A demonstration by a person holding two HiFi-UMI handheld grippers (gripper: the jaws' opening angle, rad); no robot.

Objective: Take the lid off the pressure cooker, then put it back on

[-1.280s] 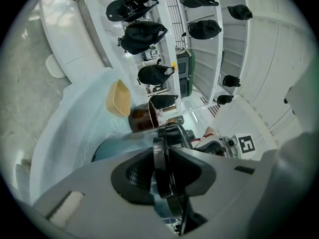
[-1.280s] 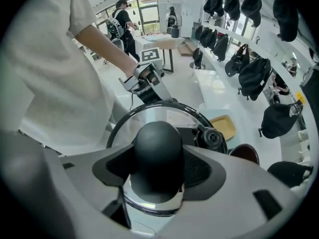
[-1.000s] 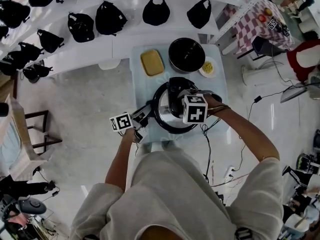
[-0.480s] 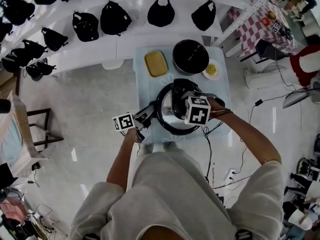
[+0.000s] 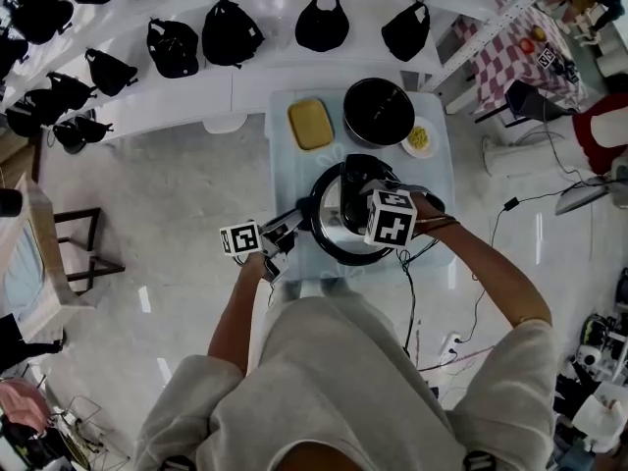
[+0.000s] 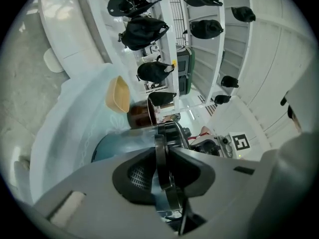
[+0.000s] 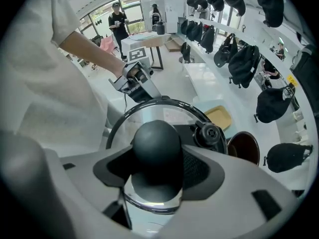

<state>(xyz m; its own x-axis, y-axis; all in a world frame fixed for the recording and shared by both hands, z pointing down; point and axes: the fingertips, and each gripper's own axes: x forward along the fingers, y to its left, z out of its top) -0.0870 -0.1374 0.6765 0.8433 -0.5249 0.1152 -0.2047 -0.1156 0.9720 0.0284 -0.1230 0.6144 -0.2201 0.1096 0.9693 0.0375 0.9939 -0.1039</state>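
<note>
The right tool [image 7: 159, 172] points steeply down over the pressure cooker [image 5: 339, 253]. It is clenched on the round black knob [image 7: 157, 143] at the centre of the lid [image 7: 149, 112]. One pad bears on each side of the knob. The lid sits on the cooker, with its black rim running all the way round. A black pressure valve [image 7: 209, 132] stands on the lid just beside the knob.

The left tool [image 6: 160, 169] lies nearly level at the cooker's side. Its jaws are closed to a narrow gap and grasp a thin black handle [image 6: 160, 151] that projects from the cooker. In the head view, the left tool [image 5: 291, 225] meets the cooker's left edge. The marker cube of the right tool [image 5: 391, 218] is above the lid's right half.

The cooker stands at the near end of a small tabletop [image 5: 285, 170] covered in a pale blue cloth. Three items are placed behind the cooker, at the far end:
- a yellow rectangular dish [image 5: 310, 124] at the left;
- a dark round pot [image 5: 378, 112] beside it;
- a small white plate of yellow food [image 5: 419, 137] at the right.

White shelves beyond the tabletop carry a row of black bags [image 5: 231, 32].
</note>
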